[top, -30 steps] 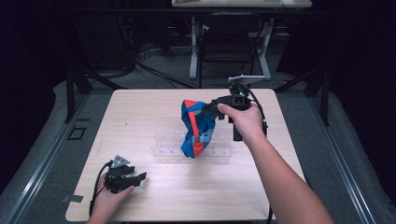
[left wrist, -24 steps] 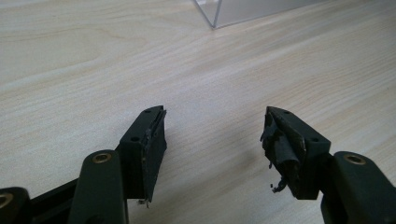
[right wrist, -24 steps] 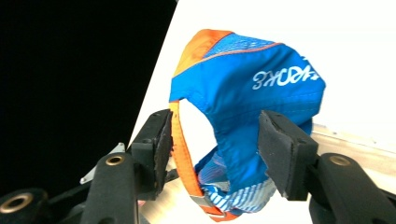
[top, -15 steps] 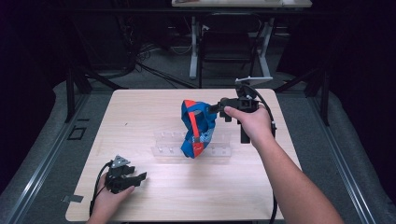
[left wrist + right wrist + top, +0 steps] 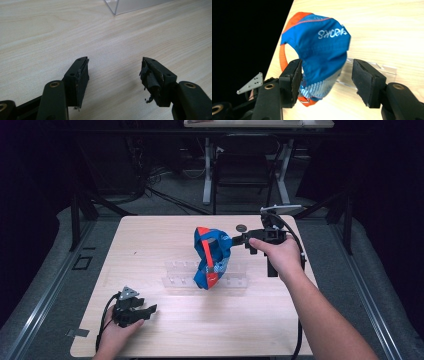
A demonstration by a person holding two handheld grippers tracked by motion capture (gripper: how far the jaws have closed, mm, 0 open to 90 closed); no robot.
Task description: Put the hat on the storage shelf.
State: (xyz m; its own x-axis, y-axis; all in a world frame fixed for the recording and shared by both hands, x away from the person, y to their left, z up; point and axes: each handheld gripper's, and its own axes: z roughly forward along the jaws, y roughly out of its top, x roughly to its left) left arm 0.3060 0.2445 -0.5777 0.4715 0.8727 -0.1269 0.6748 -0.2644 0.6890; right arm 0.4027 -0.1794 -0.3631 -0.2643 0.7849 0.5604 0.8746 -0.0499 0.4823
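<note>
High view: a blue cap with an orange-red band stands draped on a clear plastic rack near the middle of the wooden table. The cap rises above the rack and leans toward the right gripper, whose tips sit just beside the cap's upper right edge. The person's right hand holds this gripper level, pointing left at the cap. A small dark disc lies on the table just beyond the gripper tips.

Right gripper view: the cap, with white lettering on its blue panel, hangs between the two spread jaws of the right gripper. These jaws have just been opening; the left pad lies at the cap's edge, while the right pad stands clear of the cloth, so no grip is seen. The clear rack shows behind the cap.

Near the table's front left corner, the left gripper rests low in the left hand, well apart from the cap. Left gripper view: its jaws are spread wide over bare wood, with nothing between them, and a corner of the rack lies ahead.
</note>
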